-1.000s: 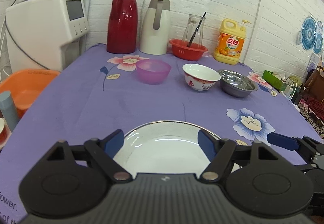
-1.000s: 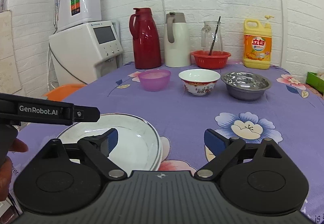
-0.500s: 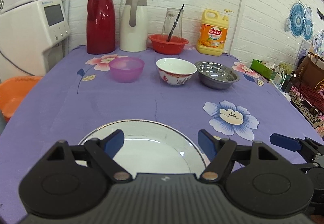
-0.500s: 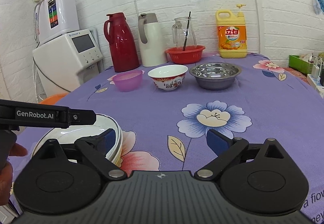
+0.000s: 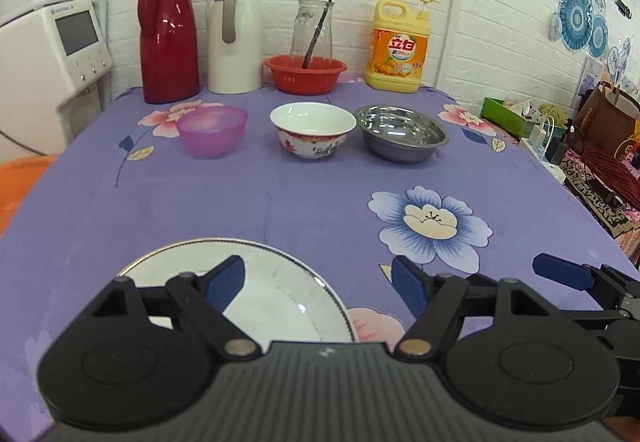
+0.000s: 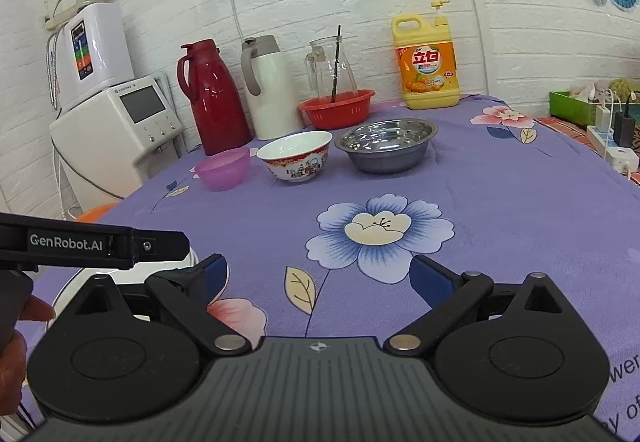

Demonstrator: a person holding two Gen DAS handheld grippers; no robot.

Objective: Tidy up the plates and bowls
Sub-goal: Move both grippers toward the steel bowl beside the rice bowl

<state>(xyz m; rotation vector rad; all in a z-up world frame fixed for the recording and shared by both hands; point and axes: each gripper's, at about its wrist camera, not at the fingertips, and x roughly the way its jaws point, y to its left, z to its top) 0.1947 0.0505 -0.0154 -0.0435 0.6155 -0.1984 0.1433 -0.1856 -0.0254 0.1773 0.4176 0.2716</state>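
Left wrist view: my left gripper [image 5: 318, 280] and right gripper [image 6: 318, 274] gape wide, empty; the plate [image 5: 276, 282] lies below; next I reach for the bowls [image 5: 313, 130].

You have a white plate [image 5: 280, 302] with a thin dark rim line lying flat at the near edge of the counter. Farther back, three bowls stand upright and empty in a row, apart from one another: a translucent purple bowl [image 5: 212, 136] at left, a white porcelain bowl [image 5: 313, 130] with red figures in the middle, and a steel bowl [image 5: 402, 138] at right.
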